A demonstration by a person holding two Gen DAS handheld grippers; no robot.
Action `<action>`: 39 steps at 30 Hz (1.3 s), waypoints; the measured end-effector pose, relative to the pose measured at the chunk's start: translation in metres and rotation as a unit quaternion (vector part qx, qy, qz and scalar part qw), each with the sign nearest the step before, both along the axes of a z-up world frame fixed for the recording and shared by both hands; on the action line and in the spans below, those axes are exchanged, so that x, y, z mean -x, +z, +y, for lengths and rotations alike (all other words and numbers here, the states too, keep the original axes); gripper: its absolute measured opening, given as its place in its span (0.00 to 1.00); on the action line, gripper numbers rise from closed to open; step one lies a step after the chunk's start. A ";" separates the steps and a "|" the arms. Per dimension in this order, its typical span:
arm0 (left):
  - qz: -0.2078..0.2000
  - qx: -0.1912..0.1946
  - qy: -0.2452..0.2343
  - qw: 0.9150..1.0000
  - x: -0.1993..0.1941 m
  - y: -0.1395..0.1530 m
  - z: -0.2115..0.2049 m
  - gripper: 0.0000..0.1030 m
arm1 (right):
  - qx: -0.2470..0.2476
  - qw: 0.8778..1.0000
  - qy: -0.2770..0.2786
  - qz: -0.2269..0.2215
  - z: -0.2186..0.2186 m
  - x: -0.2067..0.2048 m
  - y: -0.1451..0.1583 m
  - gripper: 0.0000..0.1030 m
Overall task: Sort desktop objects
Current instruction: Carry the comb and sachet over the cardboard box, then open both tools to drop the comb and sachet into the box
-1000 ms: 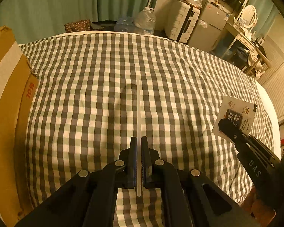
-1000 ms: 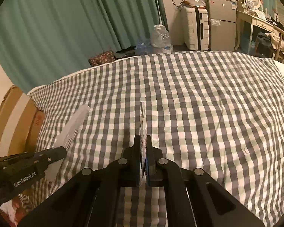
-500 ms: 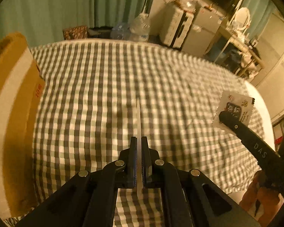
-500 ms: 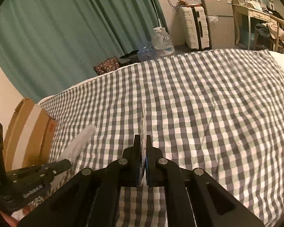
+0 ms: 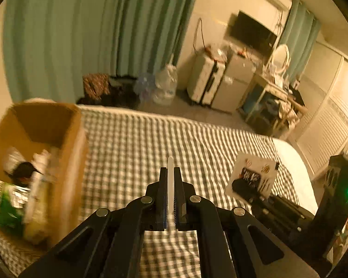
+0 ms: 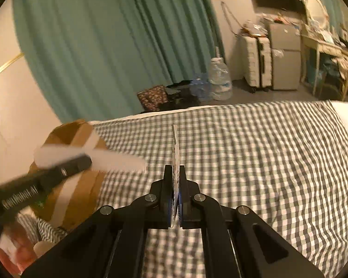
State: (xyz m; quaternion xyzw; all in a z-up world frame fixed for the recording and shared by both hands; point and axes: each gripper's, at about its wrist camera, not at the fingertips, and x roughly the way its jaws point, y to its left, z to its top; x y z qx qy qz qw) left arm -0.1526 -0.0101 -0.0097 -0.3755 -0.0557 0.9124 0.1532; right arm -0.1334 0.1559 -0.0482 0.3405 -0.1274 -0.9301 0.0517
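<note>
Left wrist: box [image 5: 67,143] contents blurred.

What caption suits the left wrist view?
Left gripper holding a white comb beside an open cardboard box on a checked bed.

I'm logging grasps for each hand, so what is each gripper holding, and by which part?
The left gripper pinches a white comb near one end, edge-on. The right gripper pinches a printed sachet by its lower edge.
</note>
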 end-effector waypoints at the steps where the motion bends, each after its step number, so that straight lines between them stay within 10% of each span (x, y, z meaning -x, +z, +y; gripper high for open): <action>1: 0.006 0.002 0.006 1.000 0.001 0.006 -0.001 0.03 | 0.000 1.000 0.010 0.003 -0.010 -0.001 0.005 0.03; 12: 0.032 -0.003 0.090 0.995 -0.008 0.039 -0.132 0.04 | -0.008 0.989 0.143 0.035 -0.159 0.000 0.054 0.03; 23: -0.023 0.042 0.135 0.990 0.026 -0.010 -0.215 0.08 | -0.019 0.975 0.223 -0.007 -0.248 0.023 0.023 0.03; 25: -0.035 0.048 0.148 0.987 0.032 -0.019 -0.224 0.25 | -0.017 0.974 0.225 -0.014 -0.254 0.027 0.017 0.04; 27: -0.042 0.047 0.169 0.984 0.035 -0.026 -0.235 0.74 | -0.015 0.974 0.224 -0.020 -0.256 0.033 0.012 0.04; 28: -0.038 0.051 0.183 0.981 0.035 -0.028 -0.241 0.81 | -0.011 0.974 0.226 -0.022 -0.258 0.036 0.010 0.04; 30: -0.027 0.063 0.202 0.977 0.033 -0.029 -0.249 0.83 | -0.007 0.974 0.224 -0.023 -0.257 0.035 0.006 0.12; 32: -0.032 0.067 0.204 0.976 0.032 -0.031 -0.255 0.88 | -0.007 0.976 0.217 -0.027 -0.257 0.038 0.001 0.65; 33: -0.034 0.067 0.207 0.975 0.031 -0.031 -0.258 0.89 | -0.006 0.978 0.209 -0.024 -0.256 0.038 0.000 0.71; 39: -0.027 0.044 0.213 0.976 0.006 -0.035 -0.272 0.94 | 0.029 0.980 0.195 -0.033 -0.249 0.045 -0.003 0.73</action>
